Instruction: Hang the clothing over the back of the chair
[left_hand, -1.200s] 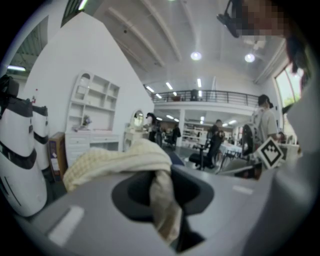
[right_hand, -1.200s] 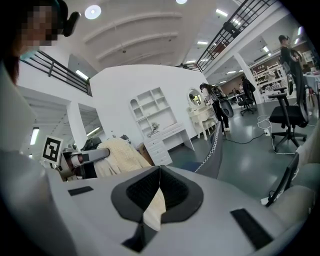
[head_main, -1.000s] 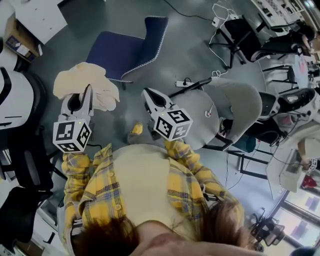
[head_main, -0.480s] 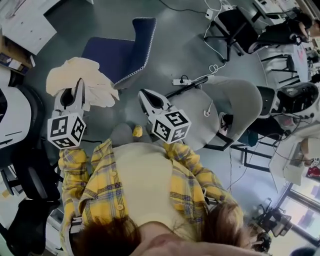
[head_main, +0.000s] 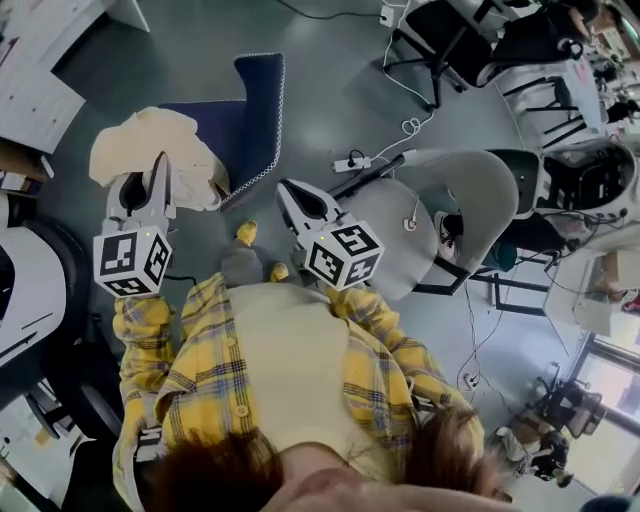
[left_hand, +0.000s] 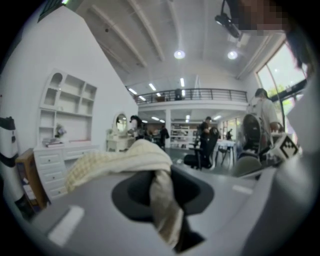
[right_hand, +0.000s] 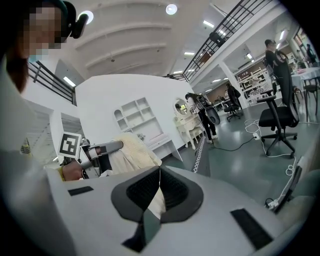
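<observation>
Cream clothing (head_main: 140, 150) is gripped by the left gripper (head_main: 158, 165) jaws, a blue chair (head_main: 258, 110) just beyond them; the right gripper (head_main: 287, 190) jaws are pressed together.

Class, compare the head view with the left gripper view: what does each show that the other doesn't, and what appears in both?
Head view only: the blue chair, the power strip on the floor, and the person's yellow checked shirt. Left gripper view only: the white shelf unit, the balcony railing and the ceiling lights. Both: the cream garment, pinched in the left gripper.
</observation>
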